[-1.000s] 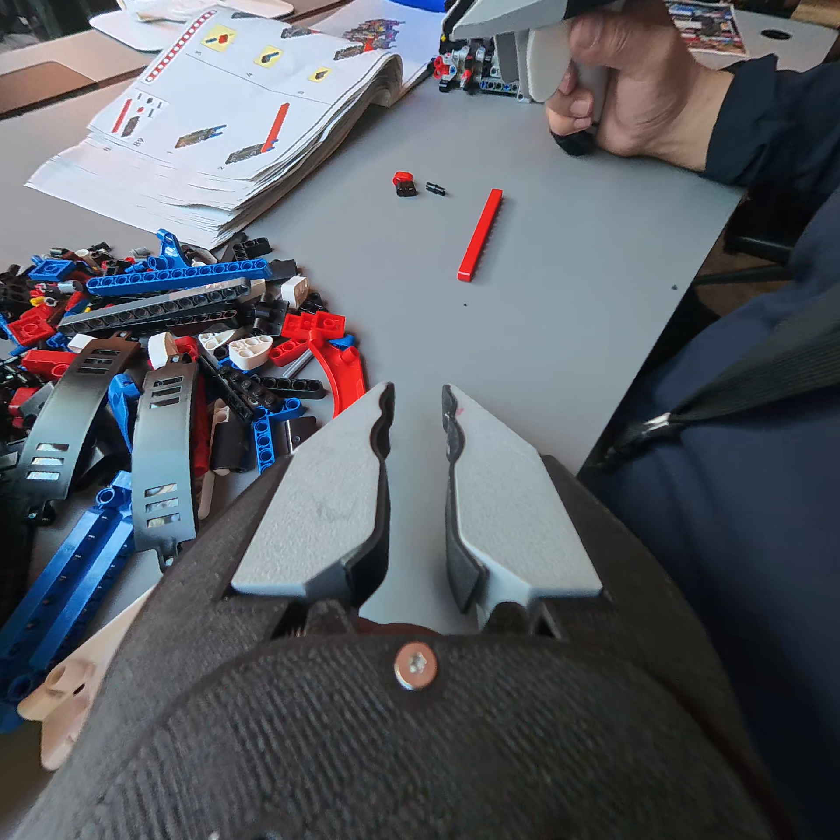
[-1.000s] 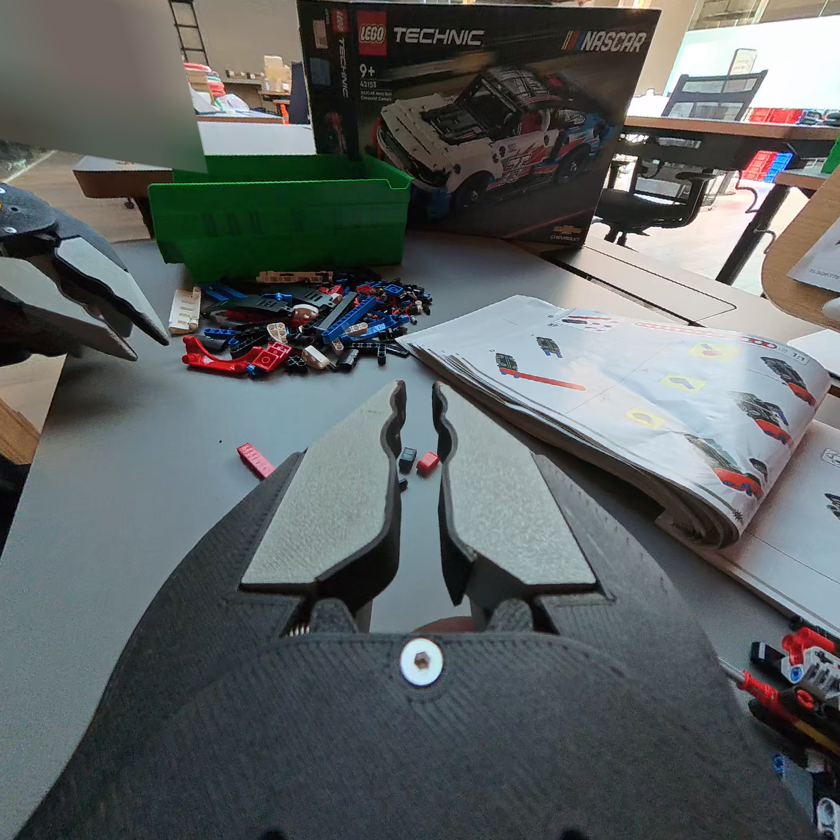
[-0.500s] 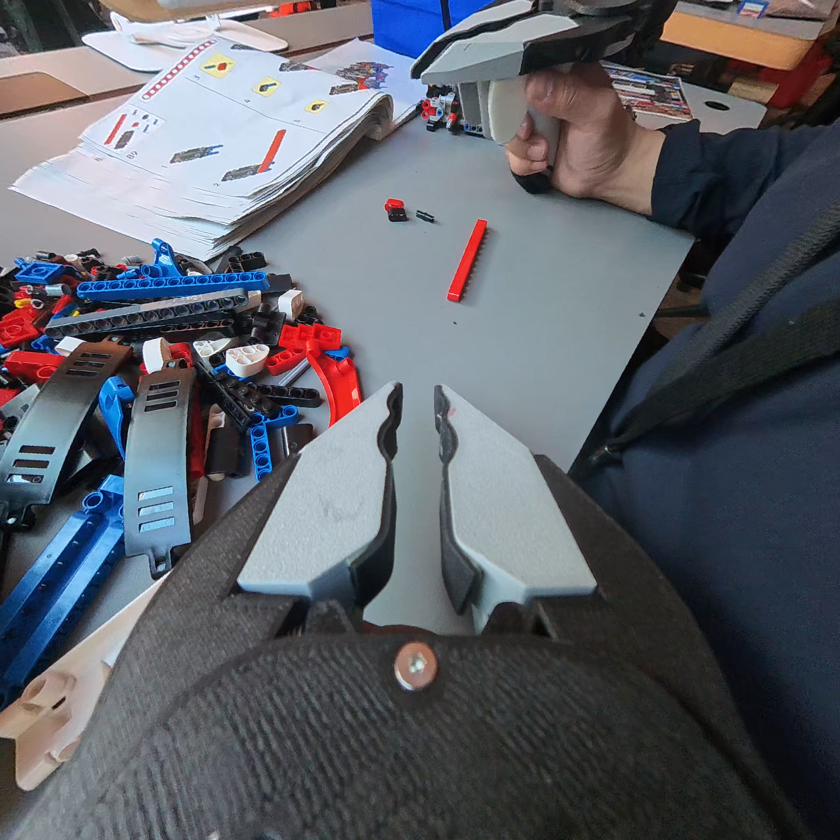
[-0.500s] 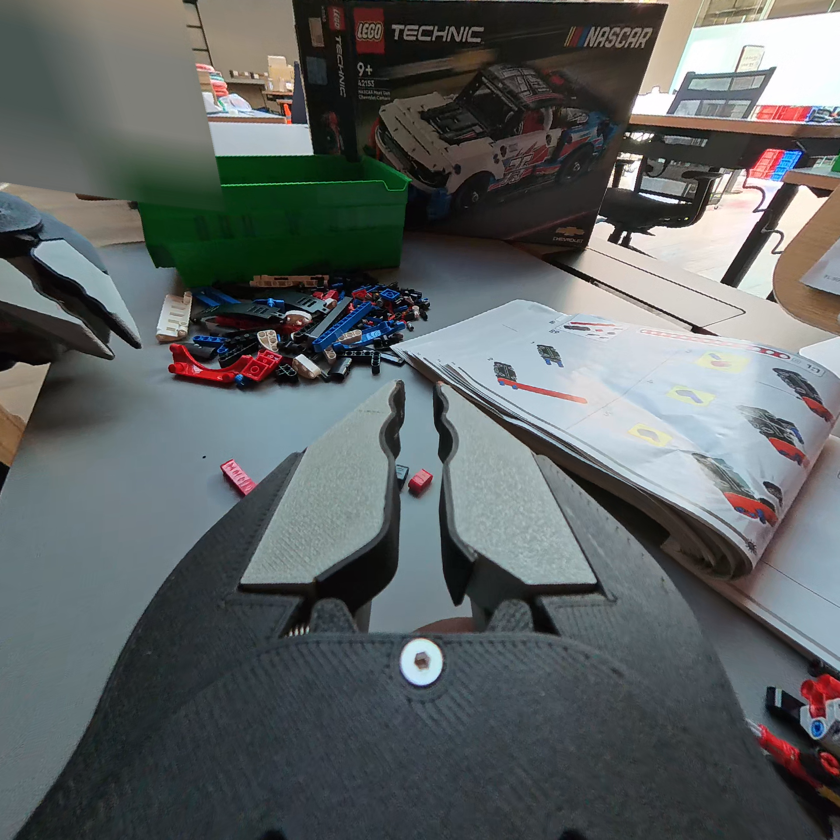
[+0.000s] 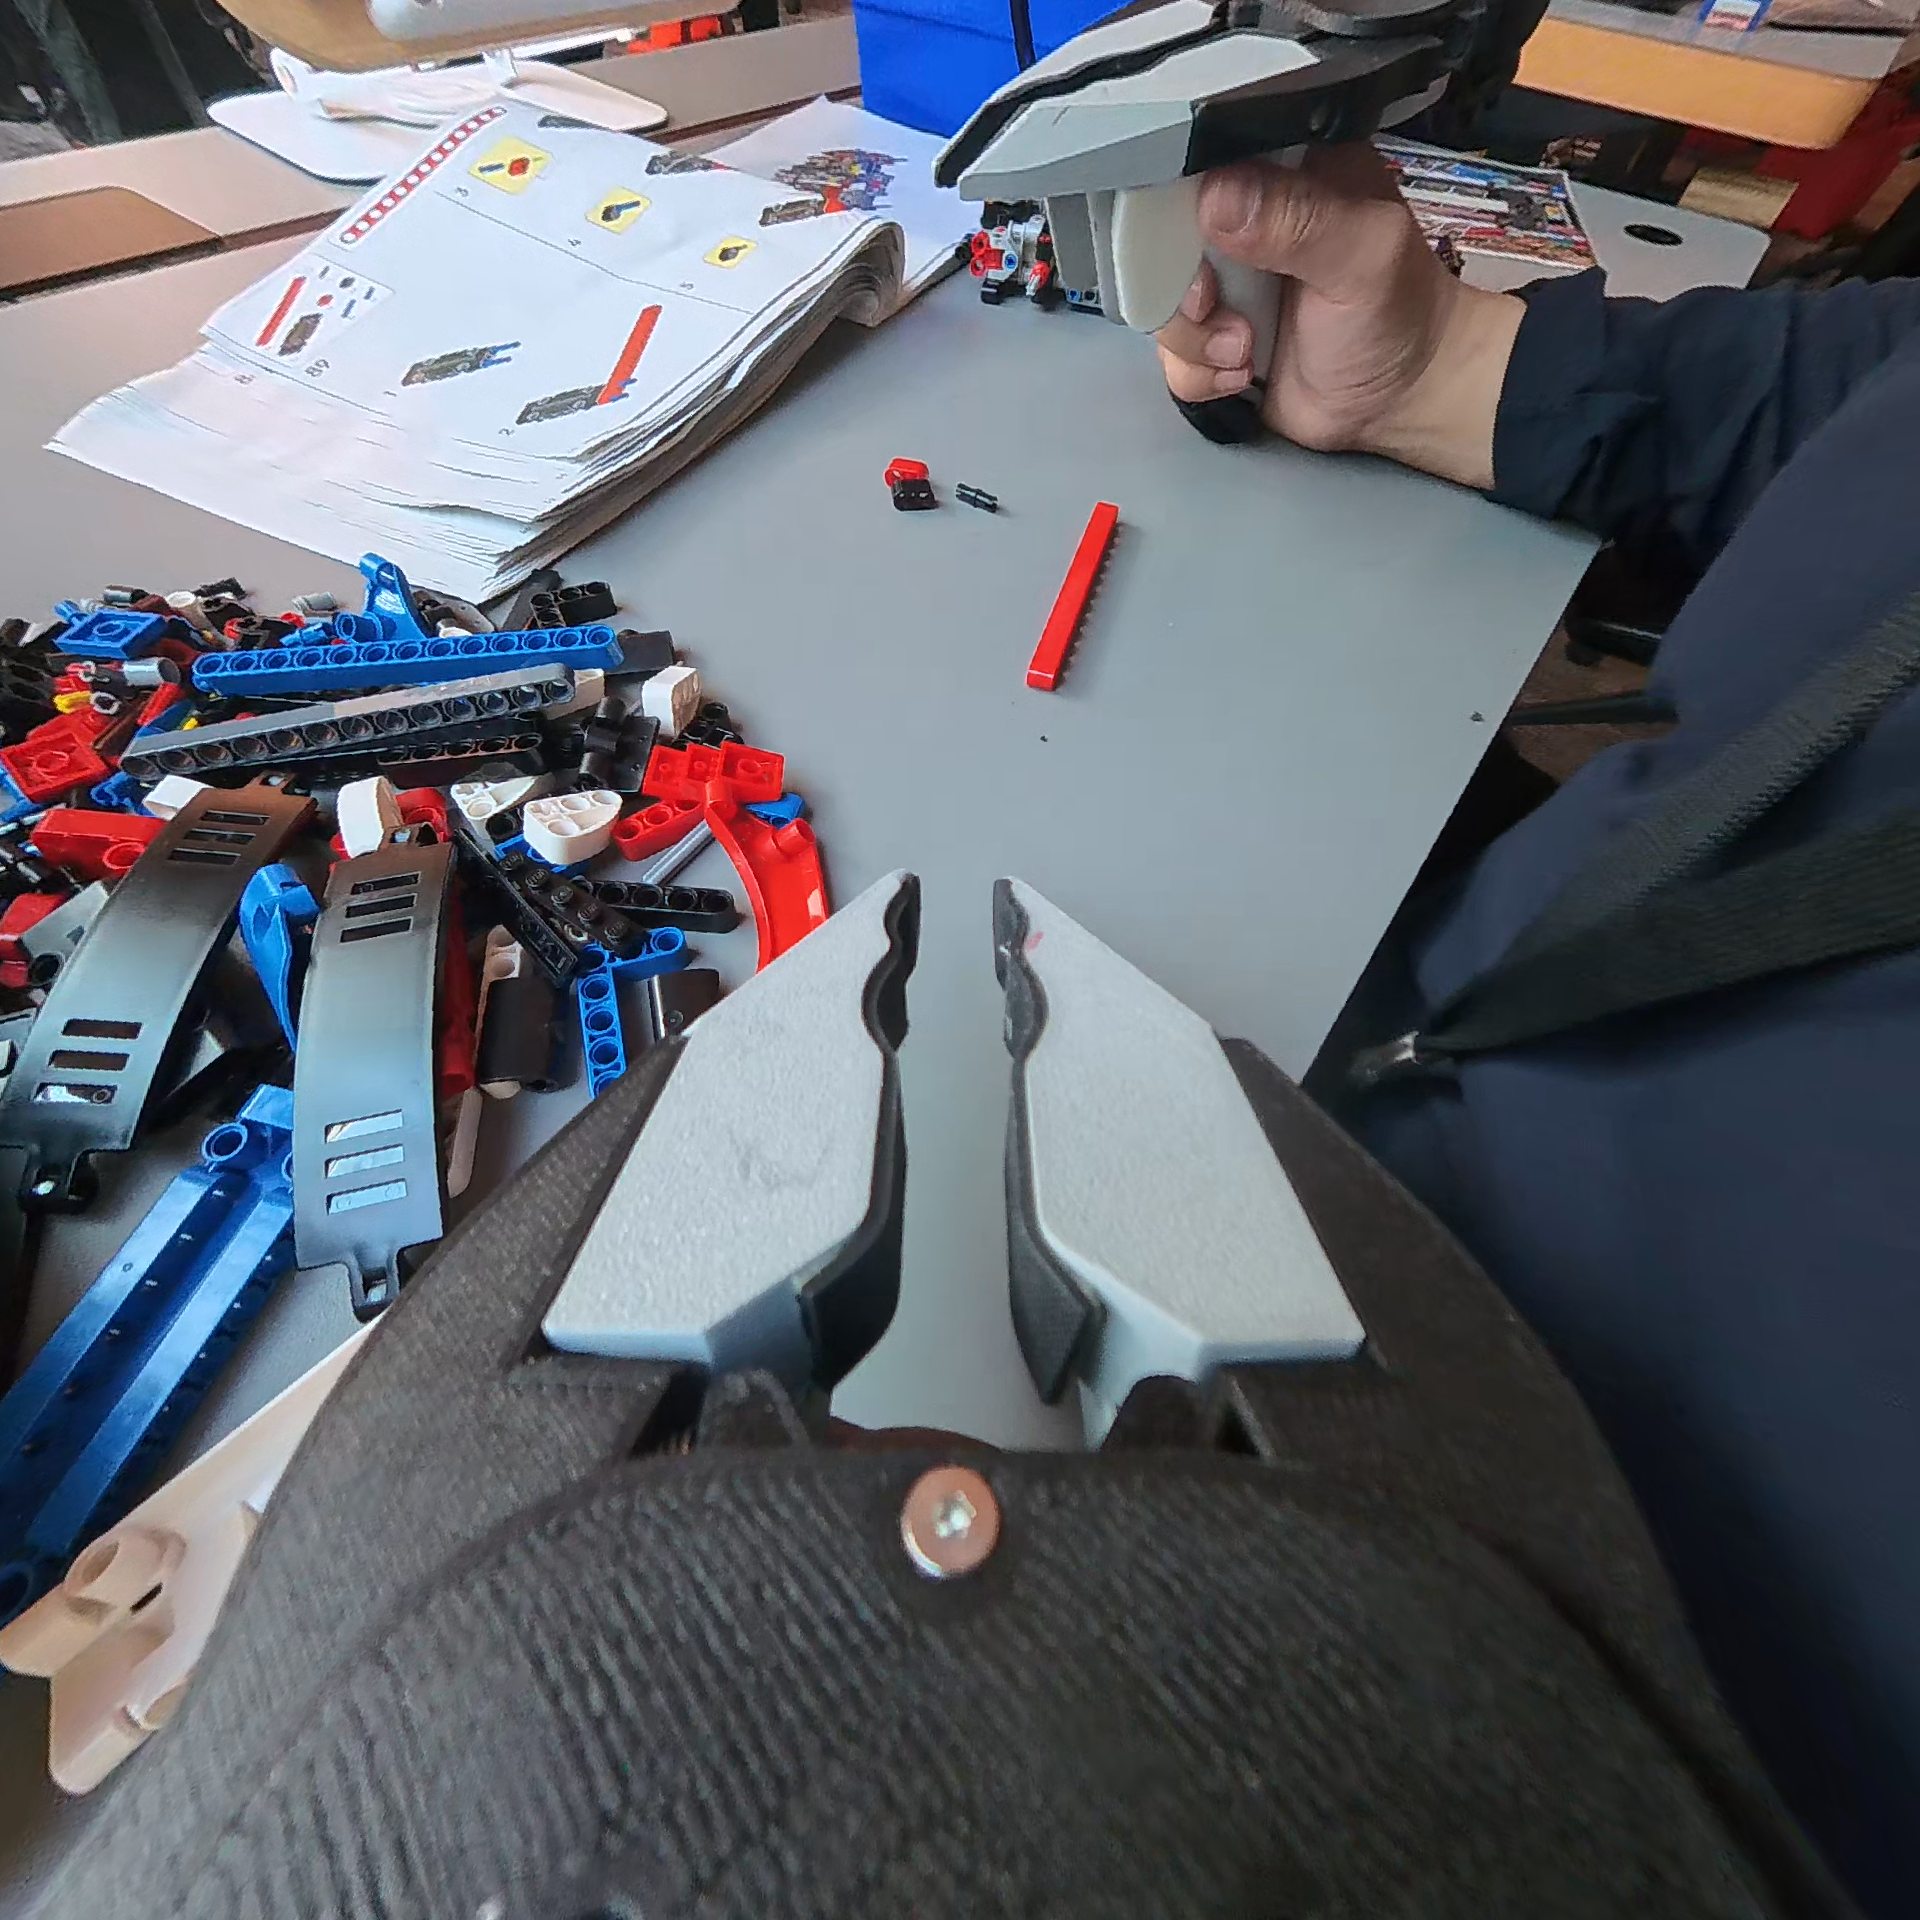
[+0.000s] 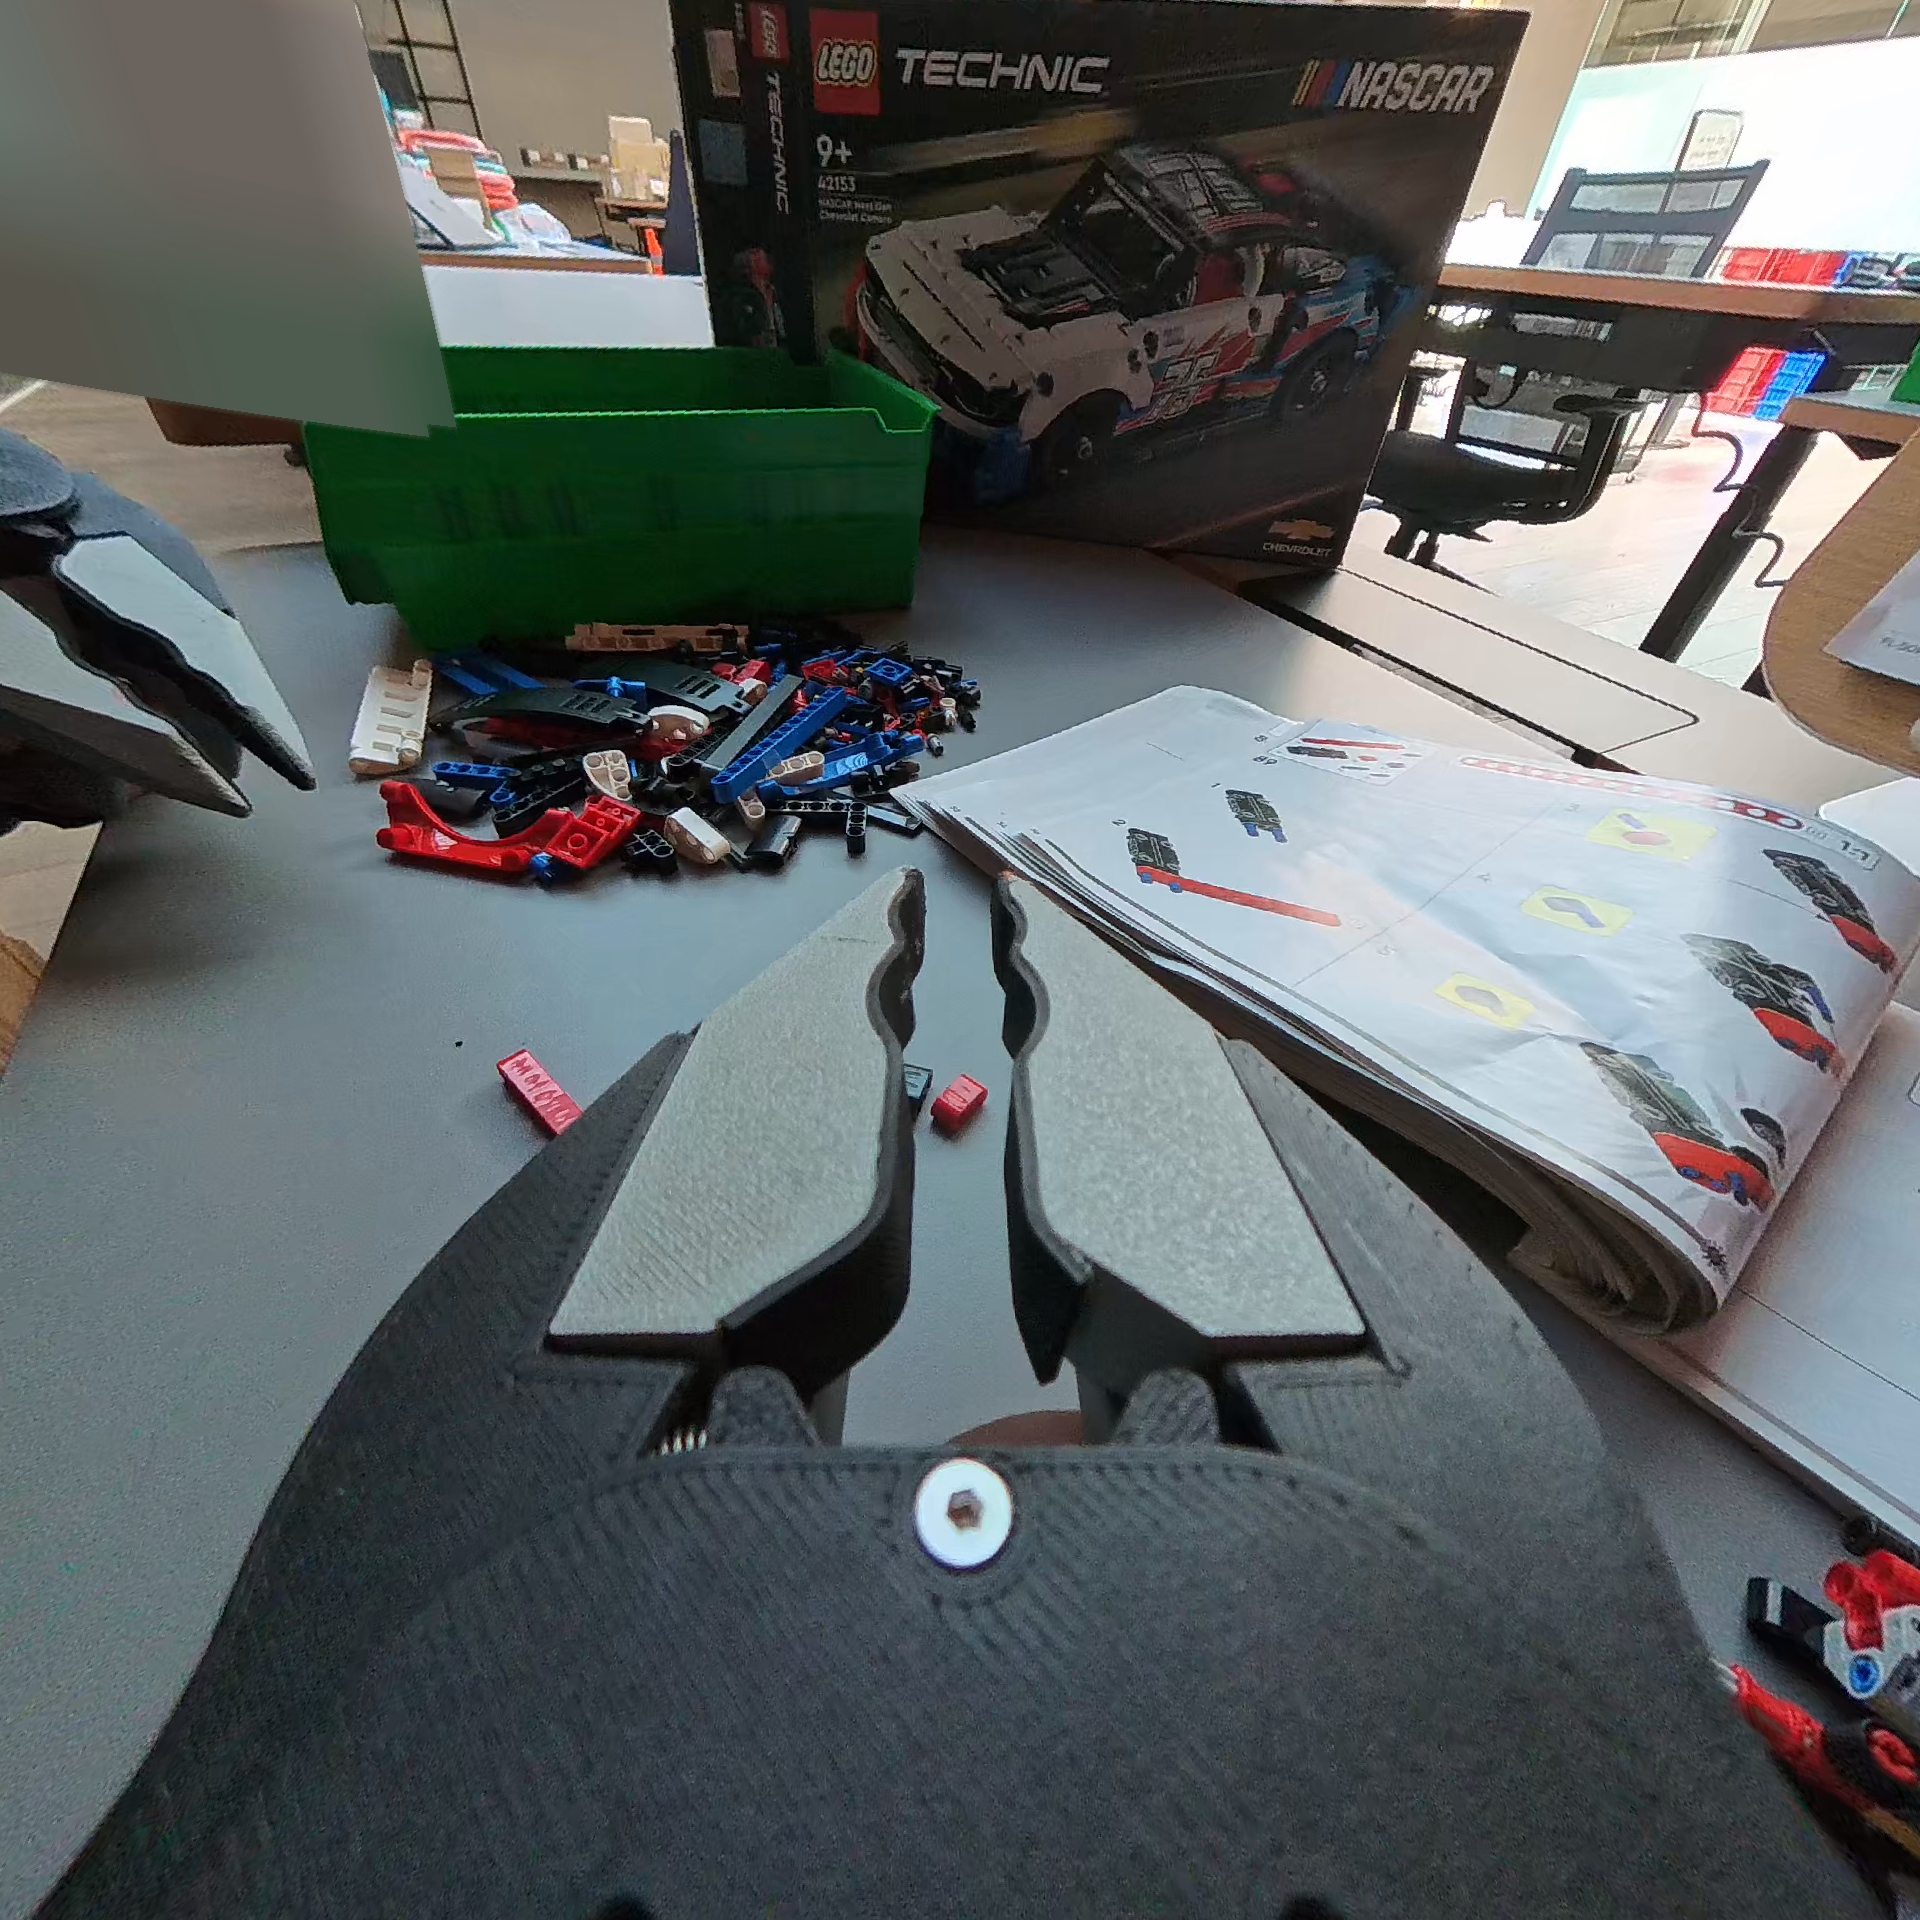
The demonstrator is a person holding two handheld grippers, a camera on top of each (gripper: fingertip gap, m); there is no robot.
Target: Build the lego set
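Note:
My left gripper (image 5: 956, 904) hovers low over the grey table (image 5: 1195, 831), its jaws a narrow gap apart with nothing between them. A red curved piece (image 5: 774, 883) at the edge of the brick pile (image 5: 364, 831) lies just left of its fingertips. A long red beam (image 5: 1075, 592), a small red-and-black piece (image 5: 909, 486) and a black pin (image 5: 977, 497) lie farther ahead. My right gripper (image 6: 956, 904) is also slightly open and empty, above the small red piece (image 6: 958, 1101) and black piece (image 6: 917, 1081). It shows hand-held in the left wrist view (image 5: 966, 171).
An open instruction booklet (image 6: 1455, 935) lies right of the pile (image 6: 675, 758). A green bin (image 6: 623, 499) and a printed set box (image 6: 1091, 260) stand behind. A small partial assembly (image 5: 1013, 255) sits by the hand. The table edge (image 5: 1455, 831) and a person's dark clothing are on the right.
My left jaws narrowed a little, then held still. The right gripper rose slightly above the table, so the small pieces slid lower between its fingers. Nothing was taken hold of.

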